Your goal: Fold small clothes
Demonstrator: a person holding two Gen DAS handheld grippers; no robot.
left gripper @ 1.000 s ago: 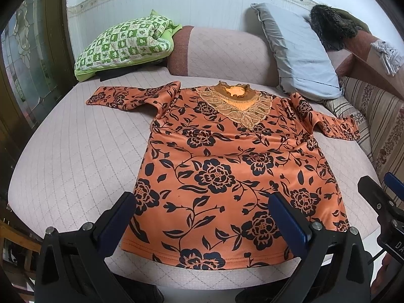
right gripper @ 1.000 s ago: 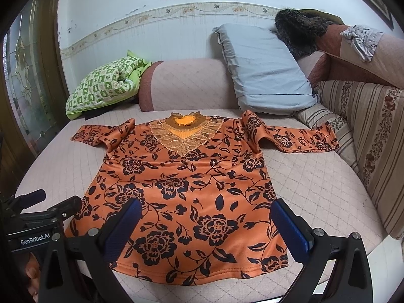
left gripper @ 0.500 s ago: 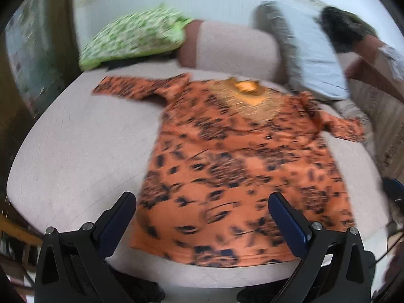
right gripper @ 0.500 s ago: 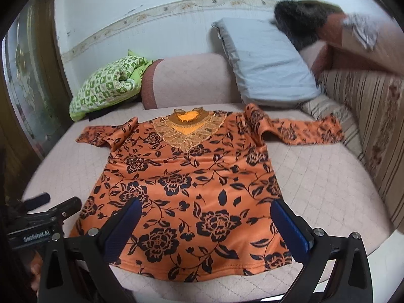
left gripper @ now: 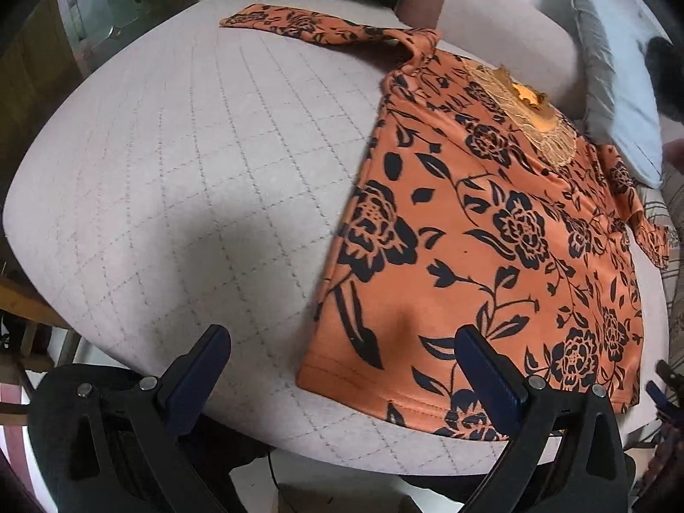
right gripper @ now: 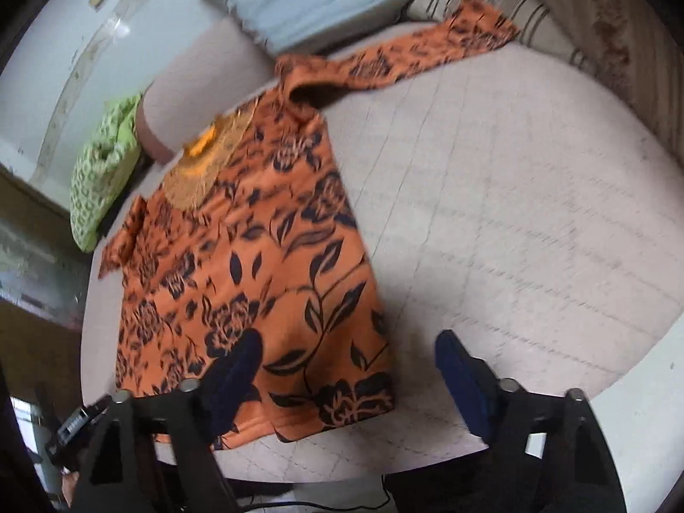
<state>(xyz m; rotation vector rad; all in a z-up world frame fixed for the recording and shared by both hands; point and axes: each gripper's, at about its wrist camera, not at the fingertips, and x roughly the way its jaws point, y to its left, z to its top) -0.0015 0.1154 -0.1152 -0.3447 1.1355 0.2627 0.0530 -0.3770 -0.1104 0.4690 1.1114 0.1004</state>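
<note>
Right wrist blurred: no legible writing; orange shirt [right gripper: 256, 265] flat.

Low opposing views, shared blouse [left gripper: 491, 231]

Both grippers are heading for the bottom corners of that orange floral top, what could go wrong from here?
The orange top has its hem at the cushion edge, so a pull toward you might slide it off. The open left gripper and right gripper may pinch only one layer. The spread sleeves could bunch when lifted.
</note>
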